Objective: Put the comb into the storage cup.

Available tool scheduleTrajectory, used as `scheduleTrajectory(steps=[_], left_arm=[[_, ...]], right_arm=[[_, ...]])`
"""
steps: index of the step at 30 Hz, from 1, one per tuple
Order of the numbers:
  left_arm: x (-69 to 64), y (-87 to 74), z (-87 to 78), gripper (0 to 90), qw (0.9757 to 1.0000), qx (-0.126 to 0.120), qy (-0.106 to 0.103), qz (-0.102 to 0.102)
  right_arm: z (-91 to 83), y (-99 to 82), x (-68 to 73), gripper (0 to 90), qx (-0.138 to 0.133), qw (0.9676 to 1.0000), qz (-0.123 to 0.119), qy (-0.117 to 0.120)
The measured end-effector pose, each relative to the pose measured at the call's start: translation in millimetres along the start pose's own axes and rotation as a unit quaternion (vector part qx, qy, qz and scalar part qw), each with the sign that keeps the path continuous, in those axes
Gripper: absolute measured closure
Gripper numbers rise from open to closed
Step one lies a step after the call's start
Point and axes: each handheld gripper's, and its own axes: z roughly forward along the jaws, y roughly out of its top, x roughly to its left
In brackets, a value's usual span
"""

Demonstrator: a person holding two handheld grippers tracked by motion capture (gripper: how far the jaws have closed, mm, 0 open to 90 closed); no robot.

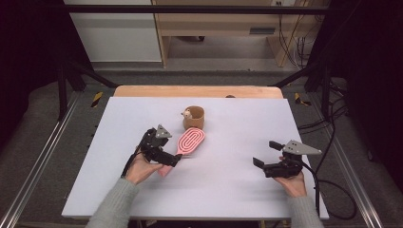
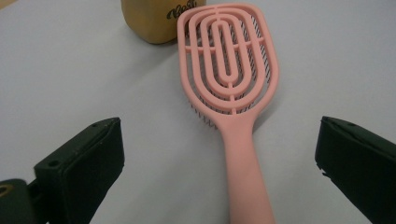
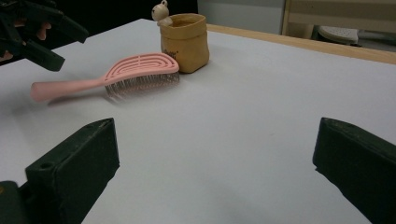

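Straddling pink hairbrush [image 2: 232, 93] handle with wide-open, empty left gripper [image 2: 219, 158], lining up a grasp; right gripper [image 3: 215, 163] idling agape.

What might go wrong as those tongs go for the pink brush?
The left tongs are open around the hairbrush handle; closing off-centre might swing the brush head, which lies close beside the tan pouch, and could nudge it. The brush rests on its bristles, so it may rock or slip when squeezed.

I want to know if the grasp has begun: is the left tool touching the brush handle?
Apart. In the left gripper view the brush handle lies between the left tool's open jaws, with bare table on both sides.
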Motion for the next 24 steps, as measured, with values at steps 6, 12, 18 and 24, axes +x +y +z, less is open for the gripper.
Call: scheduleTrajectory(steps=[6,12,18,24], left_arm=[[-1.5,0.7,5.5,1.9,0.9999,0.011,-0.001,-0.001],[-3.3,1.0,11.3,2.5,0.9998,0.022,-0.002,-0.002],[-4.4,0.9,16.1,4.6,0.9995,0.033,-0.004,-0.003],[-5.5,0.3,20.9,8.1,0.9990,0.044,-0.008,-0.003]], right_arm=[[0.1,0.0,0.2,0.8,0.001,1.0000,0.001,0.001],[0.2,-0.1,0.2,0.8,0.001,1.0000,0.001,0.001],[0.2,0.0,0.2,0.8,0.000,1.0000,0.001,0.001],[0.2,0.0,0.0,0.8,0.000,1.0000,0.001,0.001]])
